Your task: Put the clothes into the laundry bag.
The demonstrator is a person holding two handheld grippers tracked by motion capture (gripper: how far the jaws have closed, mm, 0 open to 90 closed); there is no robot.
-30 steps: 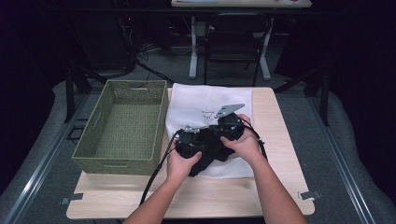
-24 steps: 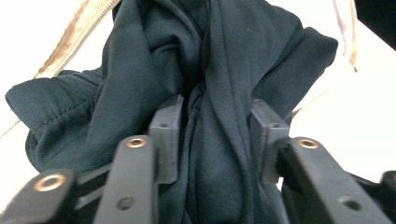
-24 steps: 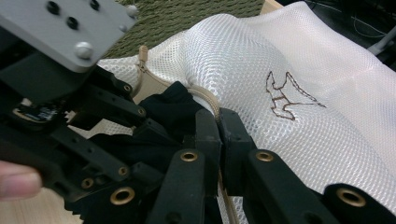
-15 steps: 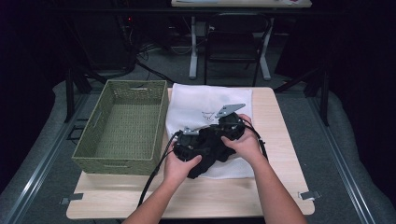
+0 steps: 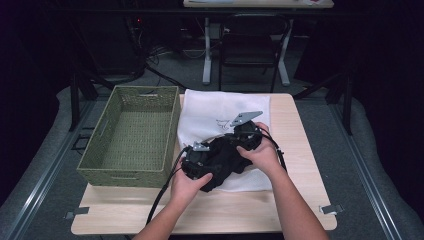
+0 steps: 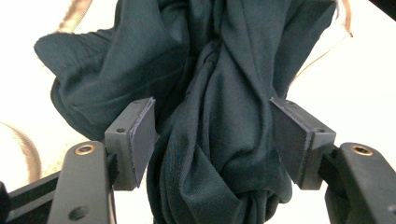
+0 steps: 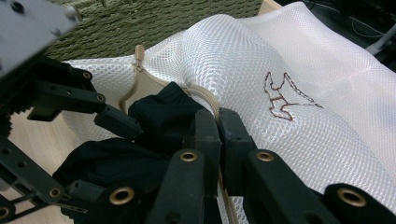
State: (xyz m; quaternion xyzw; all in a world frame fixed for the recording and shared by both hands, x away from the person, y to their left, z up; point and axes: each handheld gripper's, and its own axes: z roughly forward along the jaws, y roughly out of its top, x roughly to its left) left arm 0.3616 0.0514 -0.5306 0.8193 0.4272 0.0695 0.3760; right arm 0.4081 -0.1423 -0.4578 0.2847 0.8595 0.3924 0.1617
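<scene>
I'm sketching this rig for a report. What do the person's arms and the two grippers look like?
Bare forearms, no sleeves visible. Both grippers are black with brass-coloured pivot bushings and flat dark pads; the right gripper carries a grey three-cornered plate, and a black cable trails from the left gripper.

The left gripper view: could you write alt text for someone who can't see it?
A bunched dark cloth hangs between the two black fingers of the left gripper, which have just been opening and stand apart from it over a white mesh bag.

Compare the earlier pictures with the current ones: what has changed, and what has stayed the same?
The left gripper has just been opening, its fingers letting go of the dark garment between them. The right gripper stays shut on the mesh bag's edge. The basket hasn't moved.
</scene>
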